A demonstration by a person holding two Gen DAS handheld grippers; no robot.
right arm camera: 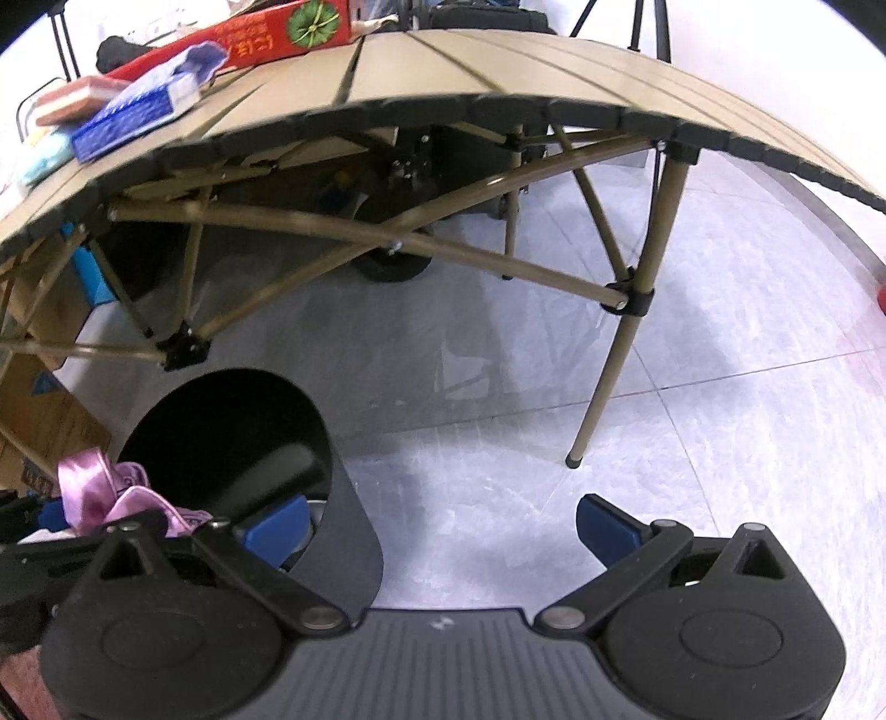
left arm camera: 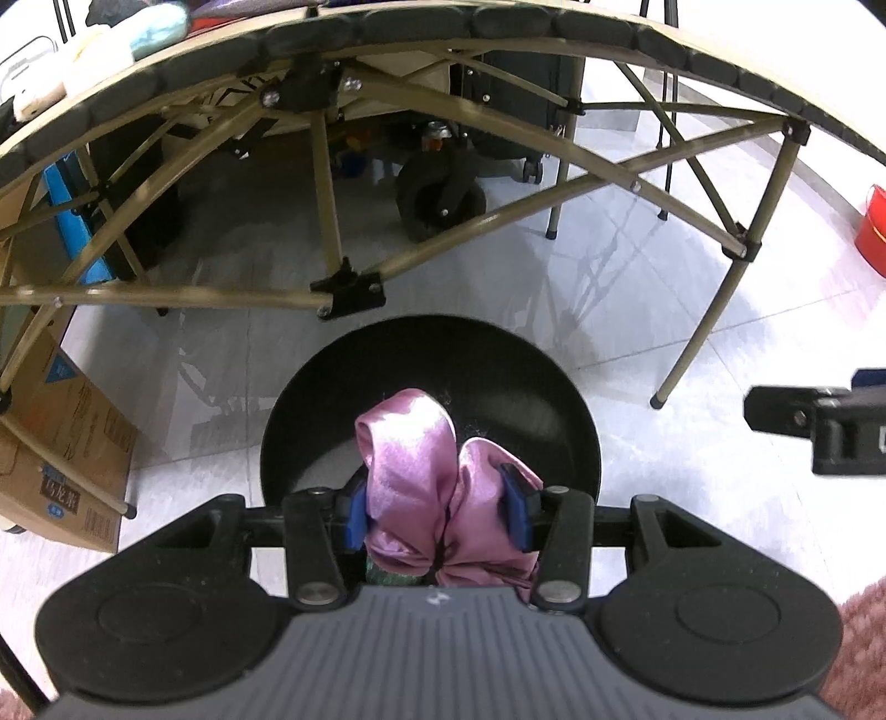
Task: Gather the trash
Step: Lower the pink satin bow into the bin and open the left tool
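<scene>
Hanging over the mouth of the black bin (left arm camera: 432,410), the left gripper (left arm camera: 437,512) has its blue pads (left arm camera: 357,515) pinched on a bunch of pink satin cloth (left arm camera: 421,476). The bin stands on the pale tiled floor (left arm camera: 637,310), just in front of the folding table (left arm camera: 498,33).

Notes on the cloth:
- Soft, limp and very light, by the look of it. It folds over itself in loops; one loop stands above the pads, the rest bunches below, towards the gripper body.
- Glossy surface, so likely slippery. A pinch on a single layer could slide off; the hold here takes in several gathered layers at the middle, which seems the sound place for it.
- Not fragile. Squeezing will do it no harm.
- A scrap of green shows beneath the pink, close to the body; I cannot tell whether it belongs to the same item.
- Frayed threads show at the upper edge. These might catch on a pad when the jaws part, so the cloth may cling instead of falling clean.

Right gripper (right arm camera: 440,529): jaws spread wide, nothing between them, held beside the bin over bare floor. From its own view the bin (right arm camera: 354,531) sits at the lower left, the pink cloth (right arm camera: 105,493) at the bin's near-left rim.

Judgement: cloth is well placed for a drop into the bin.
</scene>
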